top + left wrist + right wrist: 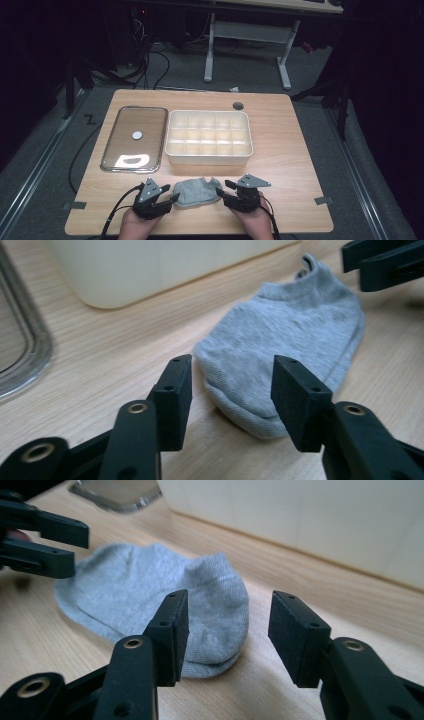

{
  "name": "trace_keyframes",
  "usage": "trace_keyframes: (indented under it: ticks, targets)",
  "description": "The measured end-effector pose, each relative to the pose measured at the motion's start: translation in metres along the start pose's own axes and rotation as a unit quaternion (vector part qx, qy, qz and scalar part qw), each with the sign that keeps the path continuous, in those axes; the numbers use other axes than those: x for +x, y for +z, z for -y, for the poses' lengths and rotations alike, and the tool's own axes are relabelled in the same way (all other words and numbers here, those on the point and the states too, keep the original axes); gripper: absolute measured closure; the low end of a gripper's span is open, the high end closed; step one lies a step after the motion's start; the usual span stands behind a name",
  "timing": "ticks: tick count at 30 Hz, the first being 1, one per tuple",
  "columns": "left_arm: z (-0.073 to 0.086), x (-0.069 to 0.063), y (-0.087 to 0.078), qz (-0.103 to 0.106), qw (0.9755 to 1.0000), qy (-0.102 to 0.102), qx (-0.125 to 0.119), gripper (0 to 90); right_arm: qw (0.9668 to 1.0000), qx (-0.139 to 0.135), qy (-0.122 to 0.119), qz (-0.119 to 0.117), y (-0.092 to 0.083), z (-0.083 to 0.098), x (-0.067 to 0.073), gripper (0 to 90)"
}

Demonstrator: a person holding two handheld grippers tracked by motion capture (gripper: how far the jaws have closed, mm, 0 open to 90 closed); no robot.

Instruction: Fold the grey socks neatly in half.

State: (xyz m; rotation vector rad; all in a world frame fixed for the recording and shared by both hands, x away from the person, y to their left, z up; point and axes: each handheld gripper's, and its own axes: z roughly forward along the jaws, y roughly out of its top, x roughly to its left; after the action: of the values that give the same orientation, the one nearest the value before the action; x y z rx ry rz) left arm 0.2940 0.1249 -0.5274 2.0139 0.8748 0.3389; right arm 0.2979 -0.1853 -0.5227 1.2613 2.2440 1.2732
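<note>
**Grey sock lay between two open grippers**

At 6 o'clock on the table (295,150), the sock (196,192) lay flat between the left gripper (172,199) and right gripper (220,192), both jaws spread, empty. Toward 12 sat the divided bin (208,136); at 10, the glass lid (134,138).

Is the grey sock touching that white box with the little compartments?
Apart. In the left gripper view, bare wooden table lies between the sock and the box.

Tongs: we see left tongs (172,198) and right tongs (220,193) black, brass-ringed screw holes, grey three-cornered plates
Cables: black, trailing
Forearms: unsleeved
</note>
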Motion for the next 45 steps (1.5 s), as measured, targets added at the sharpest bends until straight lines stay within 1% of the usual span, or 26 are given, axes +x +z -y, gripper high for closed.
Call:
trace_keyframes:
  ticks: [1, 2, 7, 10, 13, 14, 17, 18, 20, 22, 24, 25, 27, 28, 29, 31, 32, 33, 34, 35, 36, 37, 38, 39, 41, 45]
  targets:
    - [0.000, -0.004, 0.002, -0.008, 0.9997, 0.020, 0.010, 52.8, 0.9997, 0.024, 0.003, 0.003, 0.006, 0.000, 0.002, 54.7]
    - [0.001, -0.006, 0.003, -0.013, 0.9994, 0.029, 0.016, 52.7, 0.9994, 0.034, 0.002, 0.004, 0.008, 0.000, 0.003, 54.9]
    - [0.002, -0.009, 0.007, -0.015, 0.9986, 0.042, 0.028, 53.3, 0.9985, 0.053, -0.009, 0.014, 0.015, 0.002, 0.006, 57.1]
    - [0.003, -0.009, 0.008, -0.013, 0.9984, 0.044, 0.034, 53.4, 0.9984, 0.054, -0.010, 0.015, 0.015, 0.002, 0.006, 60.0]
    - [0.003, -0.008, 0.008, -0.012, 0.9985, 0.040, 0.036, 53.3, 0.9983, 0.057, -0.009, 0.011, 0.014, 0.001, 0.006, 66.8]
    - [0.003, -0.007, 0.008, -0.012, 0.9985, 0.038, 0.037, 53.2, 0.9981, 0.060, -0.011, 0.006, 0.014, 0.001, 0.007, 72.4]
    - [0.003, -0.007, 0.008, -0.012, 0.9985, 0.037, 0.037, 53.0, 0.9980, 0.062, -0.011, -0.001, 0.015, 0.001, 0.007, 78.3]
    - [0.003, -0.007, 0.008, -0.012, 0.9985, 0.037, 0.037, 52.9, 0.9980, 0.062, -0.011, -0.001, 0.015, 0.001, 0.007, 78.3]
    - [0.002, -0.007, 0.006, -0.017, 0.9987, 0.037, 0.030, 52.2, 0.9982, 0.059, -0.013, -0.001, 0.013, 0.001, 0.008, 81.7]
    - [0.001, -0.007, 0.005, -0.019, 0.9988, 0.036, 0.026, 53.7, 0.9982, 0.059, -0.014, -0.001, 0.013, 0.001, 0.008, 82.2]
    - [-0.002, -0.007, 0.002, -0.026, 0.9991, 0.033, 0.012, 53.5, 0.9987, 0.050, -0.010, -0.005, 0.010, 0.000, 0.008, 84.9]
    - [-0.007, -0.009, -0.001, -0.021, 0.9995, 0.025, -0.006, 53.5, 0.9988, 0.047, -0.006, -0.008, 0.008, 0.000, 0.009, 85.0]
    - [-0.010, -0.010, -0.002, -0.016, 0.9996, 0.021, -0.013, 56.7, 0.9990, 0.044, -0.006, -0.009, 0.007, 0.000, 0.009, 85.3]
    - [-0.013, -0.013, -0.001, -0.008, 0.9996, 0.018, -0.018, 56.7, 0.9990, 0.044, -0.006, -0.009, 0.007, 0.000, 0.009, 85.3]
    - [-0.016, -0.017, 0.001, -0.003, 0.9996, 0.019, -0.019, 62.1, 0.9990, 0.043, -0.008, -0.007, 0.006, 0.001, 0.009, 85.5]
    - [-0.023, -0.026, 0.012, 0.012, 0.9996, 0.025, -0.009, 68.2, 0.9990, 0.043, -0.003, -0.006, 0.004, 0.002, 0.010, 85.6]
    - [-0.023, -0.026, 0.012, 0.012, 0.9996, 0.025, -0.009, 70.5, 0.9990, 0.043, -0.003, -0.006, 0.004, 0.002, 0.010, 85.6]
    - [-0.025, -0.031, 0.018, 0.015, 0.9995, 0.029, 0.000, 70.5, 0.9990, 0.043, -0.003, -0.006, 0.004, 0.002, 0.010, 85.6]
    - [-0.026, -0.033, 0.022, 0.017, 0.9994, 0.031, 0.004, 74.6, 0.9990, 0.044, -0.002, -0.006, 0.003, 0.003, 0.010, 85.6]
    - [-0.027, -0.036, 0.027, 0.019, 0.9993, 0.032, 0.008, 74.6, 0.9990, 0.044, -0.002, -0.006, 0.003, 0.003, 0.010, 85.6]
    - [-0.030, -0.040, 0.036, 0.024, 0.9991, 0.031, 0.017, 76.5, 0.9990, 0.045, 0.001, -0.006, 0.001, 0.004, 0.009, 85.6]
    - [-0.030, -0.040, 0.036, 0.024, 0.9991, 0.031, 0.017, 77.1, 0.9990, 0.045, 0.001, -0.006, 0.001, 0.004, 0.009, 85.6]
    - [-0.032, -0.044, 0.043, 0.020, 0.9990, 0.033, 0.022, 77.3, 0.9990, 0.044, 0.001, -0.006, 0.001, 0.005, 0.008, 85.6]
    - [-0.032, -0.044, 0.043, 0.020, 0.9990, 0.033, 0.022, 78.1, 0.9990, 0.044, 0.001, -0.006, 0.001, 0.005, 0.008, 85.6]
    - [-0.035, -0.046, 0.049, 0.008, 0.9992, 0.030, 0.025, 79.5, 0.9990, 0.045, 0.002, -0.007, 0.000, 0.006, 0.008, 85.6]
    - [-0.035, -0.049, 0.054, 0.003, 0.9989, 0.034, 0.032, 80.6, 0.9989, 0.045, 0.004, -0.009, 0.001, 0.007, 0.007, 85.6]
